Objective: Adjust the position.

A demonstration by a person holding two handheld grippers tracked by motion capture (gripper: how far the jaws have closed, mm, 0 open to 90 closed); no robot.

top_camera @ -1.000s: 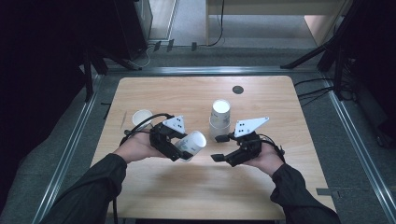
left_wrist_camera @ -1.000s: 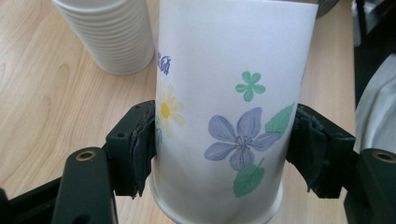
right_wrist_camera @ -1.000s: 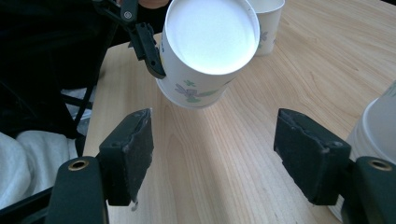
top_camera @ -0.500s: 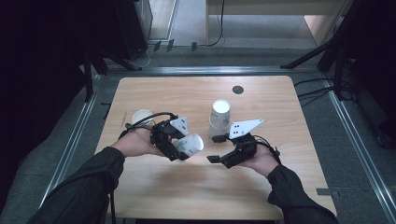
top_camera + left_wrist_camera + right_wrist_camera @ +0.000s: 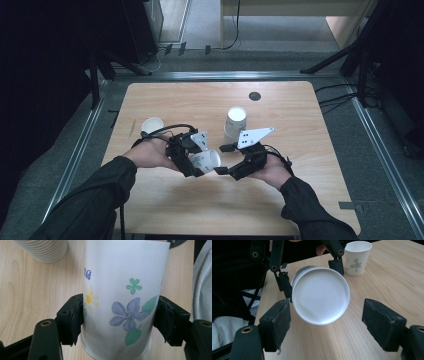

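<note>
Lying sideways in the left gripper's clamped jaws, the flowered white paper cup faces the right gripper's spread jaws.

In the left gripper view, the flowered cup is cut off at the top edge, so its mouth is not seen, and the ribbed cup stack at upper left is cropped. The blue print on the cup cannot be read.

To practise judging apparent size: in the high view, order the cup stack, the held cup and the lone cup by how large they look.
1. Cup stack, largest.
2. Held cup, lying sideways in the left gripper, and lone cup: too alike to rank.
</note>
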